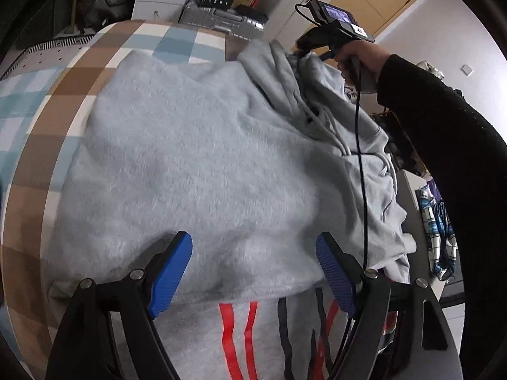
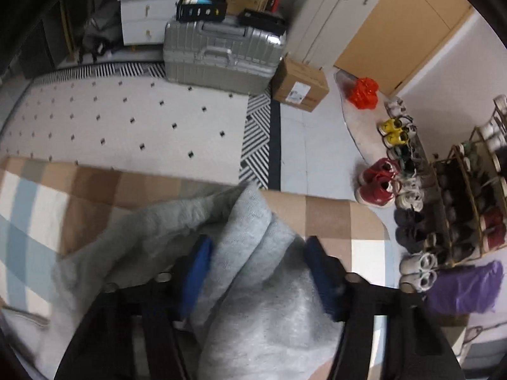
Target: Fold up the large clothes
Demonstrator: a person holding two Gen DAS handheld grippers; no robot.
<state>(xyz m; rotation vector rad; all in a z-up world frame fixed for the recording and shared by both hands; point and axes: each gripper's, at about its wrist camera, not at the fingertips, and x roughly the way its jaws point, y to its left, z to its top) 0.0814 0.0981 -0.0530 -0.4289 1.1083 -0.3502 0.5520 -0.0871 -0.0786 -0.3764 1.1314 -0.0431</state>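
A large light grey hoodie [image 1: 196,158] lies spread on a checked cloth surface [image 1: 47,110], its hood and drawstrings bunched at the far right. My left gripper [image 1: 253,272] hovers open over the hoodie's near hem, both blue pads clear of the fabric. A hand in a black sleeve [image 1: 443,158] holds my right gripper [image 1: 301,49] at the hood. In the right wrist view a thick bunch of the hoodie [image 2: 247,221] fills the gap of the right gripper [image 2: 259,269], and both pads press on it near the surface's far edge [image 2: 329,218].
A grey garment with red and dark stripes [image 1: 240,332] lies under the hoodie's near edge. A black cable [image 1: 361,158] hangs across the hoodie. On the floor beyond stand a silver suitcase [image 2: 221,53], a cardboard box [image 2: 299,85], shoes [image 2: 378,183] and a shoe rack [image 2: 469,196].
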